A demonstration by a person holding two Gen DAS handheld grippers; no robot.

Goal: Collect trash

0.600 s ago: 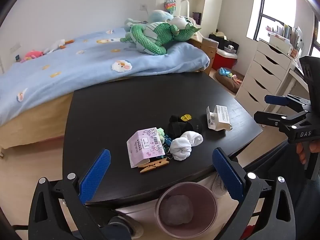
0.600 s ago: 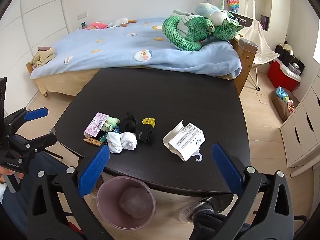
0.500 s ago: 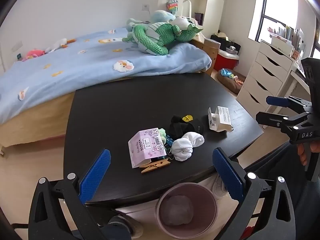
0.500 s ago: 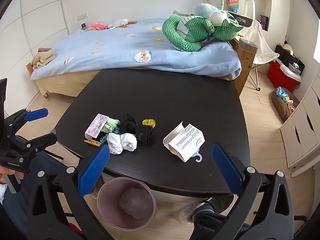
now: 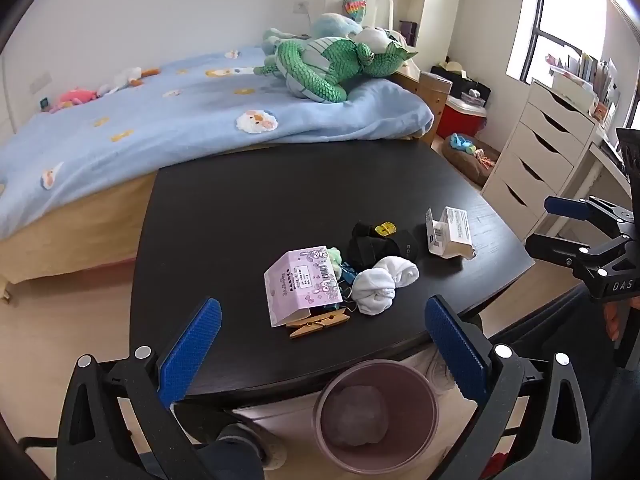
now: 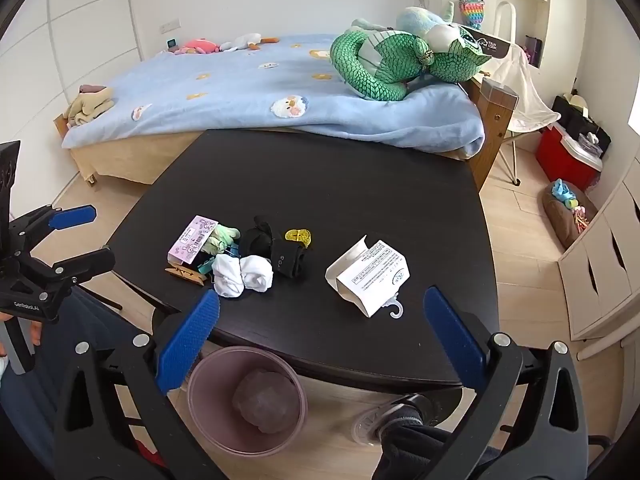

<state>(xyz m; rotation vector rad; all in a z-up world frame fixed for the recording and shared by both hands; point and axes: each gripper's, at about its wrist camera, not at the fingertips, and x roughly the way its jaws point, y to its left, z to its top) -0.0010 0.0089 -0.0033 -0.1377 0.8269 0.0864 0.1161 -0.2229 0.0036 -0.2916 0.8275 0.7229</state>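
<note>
Clutter lies on a black table (image 5: 248,200): a pink printed box (image 5: 300,284), a wooden clothespin (image 5: 318,324), balled white socks (image 5: 382,284), black socks (image 5: 372,246), a yellow clip (image 5: 386,229) and a white paper package (image 5: 450,232) (image 6: 370,276). A mauve trash bin (image 5: 374,412) (image 6: 248,400) with a crumpled lump inside stands on the floor under the table's near edge. My left gripper (image 5: 323,308) hovers open above the near edge, nothing between its blue pads. My right gripper (image 6: 322,296) hangs open in front of the white package, also empty.
A bed with a blue blanket (image 5: 180,120) and a green plush dragon (image 5: 332,64) borders the table's far side. White drawers (image 5: 548,152) stand at the right, with a red cooler (image 6: 568,156) beyond. A person's dark-trousered legs (image 5: 560,340) are by the near edge.
Hardly anything: the left view has drifted very slightly, and both grippers stay open over the table's near edge.
</note>
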